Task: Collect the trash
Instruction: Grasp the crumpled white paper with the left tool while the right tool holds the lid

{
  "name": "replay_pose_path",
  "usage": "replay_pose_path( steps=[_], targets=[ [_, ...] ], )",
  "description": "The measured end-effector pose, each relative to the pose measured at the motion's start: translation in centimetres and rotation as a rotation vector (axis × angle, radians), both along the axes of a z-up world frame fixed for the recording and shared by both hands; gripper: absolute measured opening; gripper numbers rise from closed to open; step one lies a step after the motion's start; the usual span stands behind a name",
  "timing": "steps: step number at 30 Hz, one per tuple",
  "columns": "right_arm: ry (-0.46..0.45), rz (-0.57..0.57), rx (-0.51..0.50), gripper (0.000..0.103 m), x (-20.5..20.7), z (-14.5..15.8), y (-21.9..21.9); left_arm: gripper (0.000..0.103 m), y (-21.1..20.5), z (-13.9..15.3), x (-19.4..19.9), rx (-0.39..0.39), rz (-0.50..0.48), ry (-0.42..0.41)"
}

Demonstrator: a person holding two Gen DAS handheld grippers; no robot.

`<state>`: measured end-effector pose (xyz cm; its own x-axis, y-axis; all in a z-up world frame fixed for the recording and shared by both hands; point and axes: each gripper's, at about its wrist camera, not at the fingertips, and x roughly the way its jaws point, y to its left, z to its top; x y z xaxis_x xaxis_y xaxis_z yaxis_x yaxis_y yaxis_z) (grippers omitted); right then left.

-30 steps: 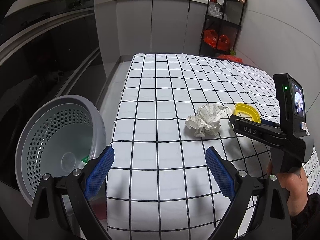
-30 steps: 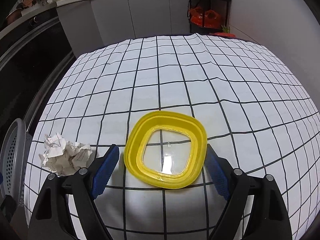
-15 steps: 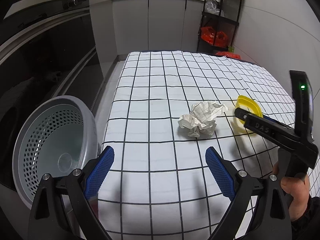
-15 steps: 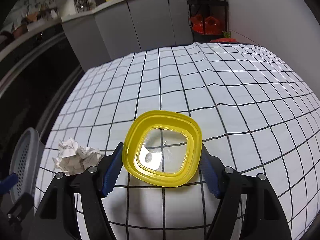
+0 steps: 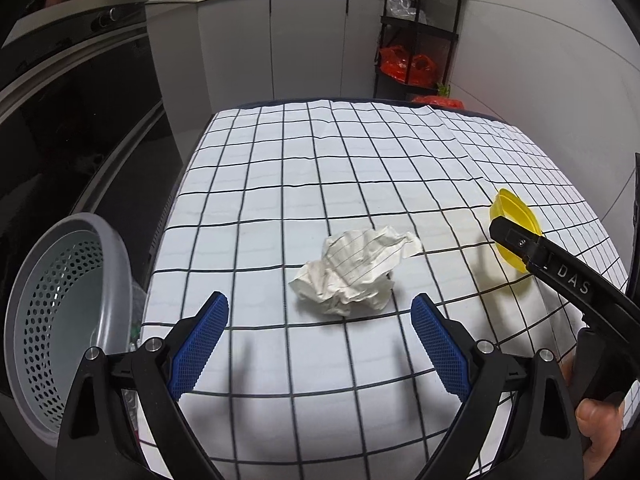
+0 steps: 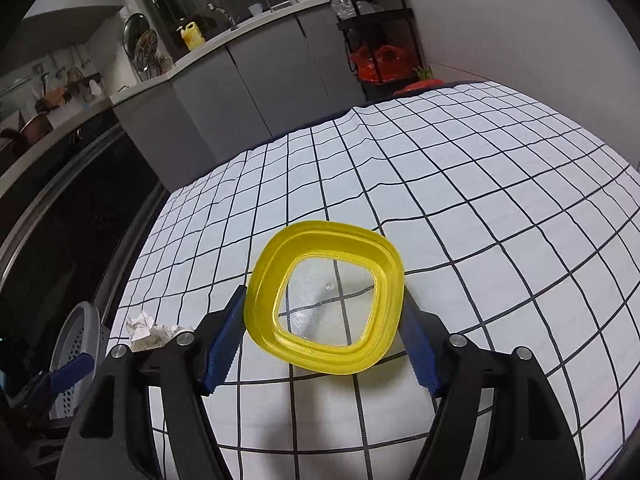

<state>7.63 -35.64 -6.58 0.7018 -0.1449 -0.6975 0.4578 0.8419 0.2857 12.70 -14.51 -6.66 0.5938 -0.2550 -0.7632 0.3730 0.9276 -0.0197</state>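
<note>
A crumpled sheet of lined paper [image 5: 352, 272] lies on the checked tablecloth [image 5: 320, 160]. My left gripper [image 5: 319, 303] hovers just in front of it, open, with the paper a little beyond the blue pads [image 5: 200, 340]. My right gripper [image 6: 323, 300] is shut on a yellow plastic container [image 6: 264, 280] with a clear bottom, one pad on each side. It holds the container tilted above the cloth. In the left wrist view the same container [image 5: 516, 212] shows at the right, behind the right gripper's black finger. The paper [image 6: 150, 330] also shows low at the left in the right wrist view.
A grey perforated basket [image 5: 116, 256] stands off the table's left edge, its opening tilted toward me. Dark oven fronts line the left side. Grey cabinets and a black rack [image 5: 416, 40] with red bags stand beyond the far edge. A hand [image 5: 596, 428] holds the right gripper's handle.
My right gripper closed on the yellow container, then lifted and tilted it off the cloth. My left gripper moved in toward the crumpled paper, which now sits larger between its fingers.
</note>
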Motion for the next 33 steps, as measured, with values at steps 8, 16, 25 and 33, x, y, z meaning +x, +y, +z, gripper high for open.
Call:
replay_pose_path(
  steps=[8,16,25,33],
  targets=[
    [-0.048,-0.034,0.029,0.069,-1.4,0.2,-0.6,0.091,-1.7,-0.8,0.6,-0.007,-0.022,0.015],
    [-0.049,-0.032,0.036,0.07,-1.3,0.1,-0.7,0.089,-3.1,-2.4,2.6,-0.002,-0.012,0.057],
    [-0.032,-0.015,0.018,0.07,-1.1,0.0,0.1,0.035,-3.1,-2.9,3.1,-0.008,-0.021,0.084],
    [-0.009,0.006,-0.001,0.07,-0.7,0.3,0.8,0.029,-0.2,0.8,1.7,-0.032,0.009,0.009]
  ],
)
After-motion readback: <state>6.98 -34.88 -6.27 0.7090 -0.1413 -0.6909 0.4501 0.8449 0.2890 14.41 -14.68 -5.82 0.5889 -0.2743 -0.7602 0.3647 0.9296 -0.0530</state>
